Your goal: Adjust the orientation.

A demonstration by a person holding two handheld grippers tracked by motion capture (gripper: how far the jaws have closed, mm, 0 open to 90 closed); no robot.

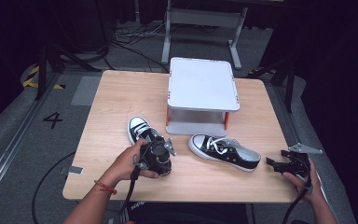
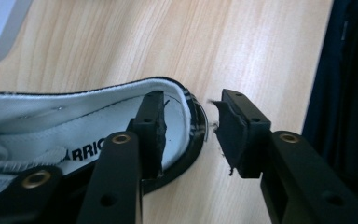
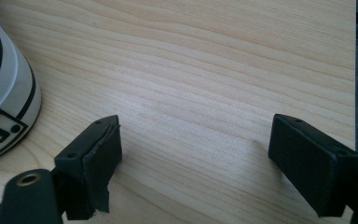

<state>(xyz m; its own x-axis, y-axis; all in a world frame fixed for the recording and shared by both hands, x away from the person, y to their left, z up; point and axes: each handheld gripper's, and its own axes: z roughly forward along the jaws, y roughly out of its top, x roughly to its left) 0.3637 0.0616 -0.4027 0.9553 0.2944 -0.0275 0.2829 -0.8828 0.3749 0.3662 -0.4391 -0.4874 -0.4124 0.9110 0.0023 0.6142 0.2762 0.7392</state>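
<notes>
Left gripper point(image 2: 186, 135) jaws spread, straddling heel rim of left black-and-white canvas sneaker point(image 1: 141, 129); closing next. Right gripper point(image 3: 193, 163) idling, jaws spread.

White two-tier stand with orange legs point(image 1: 202, 88) mid-table point(image 1: 116, 93); dark cables point(image 1: 130, 44) on grey floor beyond.
</notes>
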